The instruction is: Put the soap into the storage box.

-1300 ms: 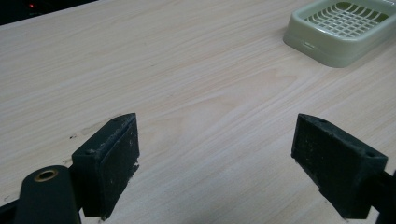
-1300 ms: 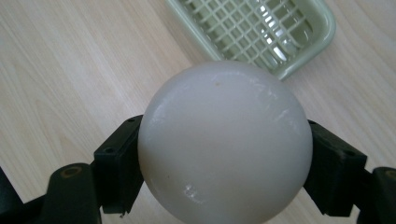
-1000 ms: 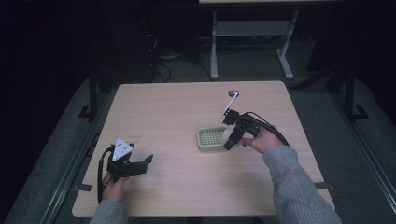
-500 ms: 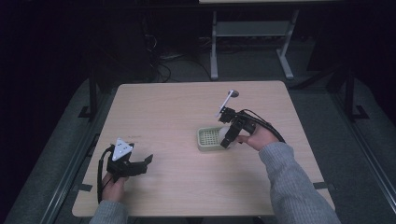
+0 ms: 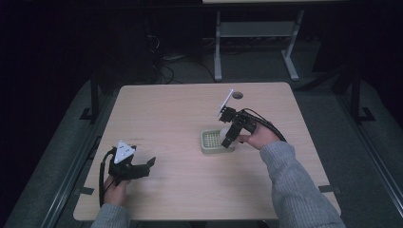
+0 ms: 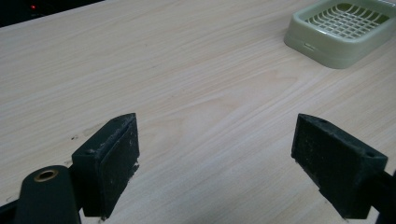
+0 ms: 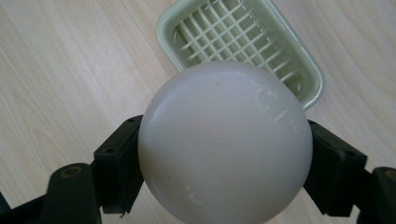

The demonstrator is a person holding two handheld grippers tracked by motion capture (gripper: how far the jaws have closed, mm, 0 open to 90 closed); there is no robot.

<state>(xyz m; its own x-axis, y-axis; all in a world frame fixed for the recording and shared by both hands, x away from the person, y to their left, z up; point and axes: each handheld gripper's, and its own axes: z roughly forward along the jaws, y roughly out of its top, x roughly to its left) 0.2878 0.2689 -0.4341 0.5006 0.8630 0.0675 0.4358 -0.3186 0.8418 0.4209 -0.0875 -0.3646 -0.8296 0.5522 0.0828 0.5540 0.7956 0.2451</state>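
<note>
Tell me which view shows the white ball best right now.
The right gripper view: the white ball sits close up between that gripper's two black jaws, above the green slatted tray. In the high view the ball is a small pale patch, partly hidden by the right gripper. The left gripper view has the tray, not the ball.

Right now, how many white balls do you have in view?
1. The white ball is clamped between the right gripper's fingers, held above the pale green slotted tray on the table. I see no others, though the ball hides part of the tray.
</note>
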